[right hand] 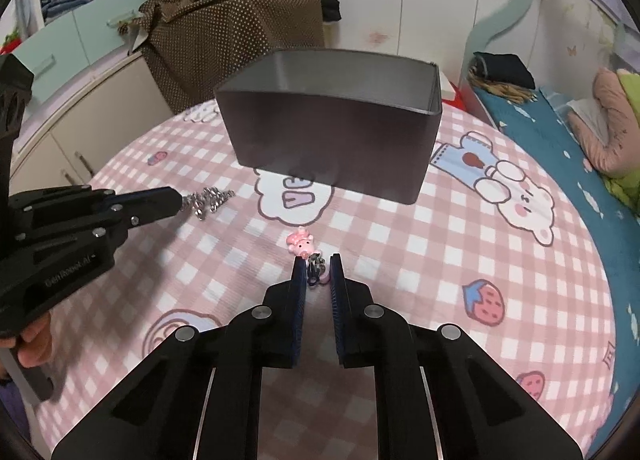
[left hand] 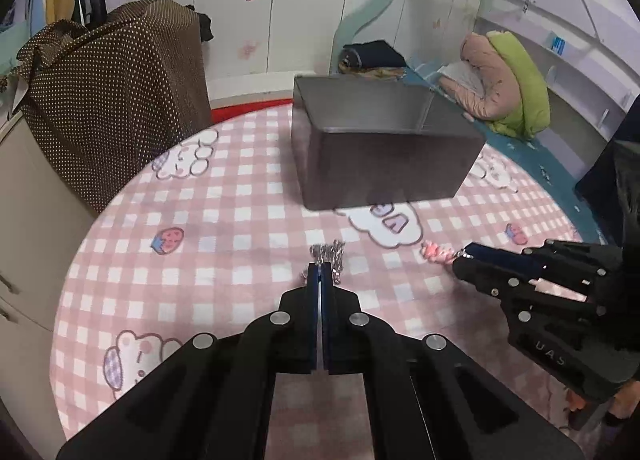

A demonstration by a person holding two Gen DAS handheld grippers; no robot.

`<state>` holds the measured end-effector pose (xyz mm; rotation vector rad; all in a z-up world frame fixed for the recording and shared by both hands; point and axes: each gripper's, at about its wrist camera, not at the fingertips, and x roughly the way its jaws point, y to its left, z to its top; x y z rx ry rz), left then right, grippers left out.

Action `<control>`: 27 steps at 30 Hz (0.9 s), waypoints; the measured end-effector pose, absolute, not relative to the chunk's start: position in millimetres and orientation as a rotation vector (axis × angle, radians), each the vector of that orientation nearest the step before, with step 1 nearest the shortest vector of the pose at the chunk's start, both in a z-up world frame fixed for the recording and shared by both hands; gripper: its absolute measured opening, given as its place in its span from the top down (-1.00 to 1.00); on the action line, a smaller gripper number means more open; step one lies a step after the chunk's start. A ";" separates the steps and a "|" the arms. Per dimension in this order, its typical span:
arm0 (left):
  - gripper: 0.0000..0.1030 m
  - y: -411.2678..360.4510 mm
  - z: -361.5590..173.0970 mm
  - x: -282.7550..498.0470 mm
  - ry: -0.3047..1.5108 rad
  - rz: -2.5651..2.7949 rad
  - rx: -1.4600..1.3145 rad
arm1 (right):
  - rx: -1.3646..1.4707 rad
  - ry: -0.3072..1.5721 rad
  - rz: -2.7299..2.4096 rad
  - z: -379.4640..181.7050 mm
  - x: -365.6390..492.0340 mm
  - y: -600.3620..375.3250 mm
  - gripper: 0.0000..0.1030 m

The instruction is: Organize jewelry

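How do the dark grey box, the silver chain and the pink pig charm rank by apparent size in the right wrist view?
1. Dark grey rectangular box, by far the largest.
2. Silver metal chain and pink pig charm: both small and similar; the charm lies nearer the camera, so no ranking between them.

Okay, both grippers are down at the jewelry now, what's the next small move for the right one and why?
Probably close the right hand-held gripper: its jaws stand open on either side of the pink charm's metal clasp, not yet pinching it. The left hand-held gripper looks shut on the silver chain, and the grey box waits behind.
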<state>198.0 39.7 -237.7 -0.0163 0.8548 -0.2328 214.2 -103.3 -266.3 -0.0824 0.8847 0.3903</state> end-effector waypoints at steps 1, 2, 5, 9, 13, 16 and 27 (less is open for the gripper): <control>1.00 39.9 -234.6 197.2 0.848 -0.239 -0.022 | -0.070 0.879 0.398 -262.9 212.8 -103.9 0.75; 1.00 40.3 -230.1 196.7 0.840 -0.246 -0.028 | -0.057 0.870 0.405 -258.7 211.5 -104.4 0.75; 1.00 39.8 -216.1 195.9 0.815 -0.274 -0.045 | -0.041 0.844 0.411 -244.8 208.9 -107.8 0.75; 1.00 39.1 -194.2 197.5 0.779 -0.314 -0.068 | 0.004 0.806 0.430 -220.4 206.8 -115.8 0.75; 1.00 37.5 -172.2 199.8 0.744 -0.346 -0.082 | 0.039 0.772 0.432 -200.9 208.4 -124.5 0.75; 1.00 34.7 -152.2 203.8 0.715 -0.381 -0.092 | 0.056 0.744 0.425 -187.5 212.3 -129.7 0.75; 0.45 14.3 -173.0 209.1 0.798 -0.364 0.052 | 0.083 0.719 0.435 -173.2 223.2 -134.3 0.75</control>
